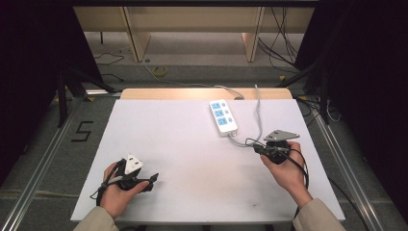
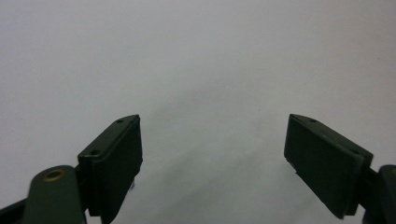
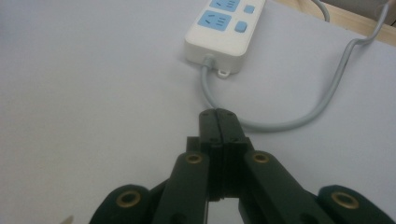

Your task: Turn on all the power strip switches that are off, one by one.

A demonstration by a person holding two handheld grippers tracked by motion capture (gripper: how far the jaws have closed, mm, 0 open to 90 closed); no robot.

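A: Jaws first. Right gripper: jaws pressed together, pad to pad, nothing clamped betw. them. Left gripper: jaws held wide apart, nothing betw. them, just bare white table.

B: What's given by one view & not another?

A: In the right gripper view the near end of the power strip is seen close up: white body, blue sockets, blue switches, a small mounting tab, and the grey cord leaving the end & looping off to the right. The cord passes just beyond the closed tips; contact can't be told. In the high view the whole layout is had: strip lying flat on the far-right part of the table, three blue socket groups, cord trailing down toward the right gripper.

B: Strip vs. jaws?

A: Ahead of the right jaws, near but apart; tips are aimed at its cord end. Well apart from the left gripper, which is held low at the near-left of the table, jaws pointed to the right.
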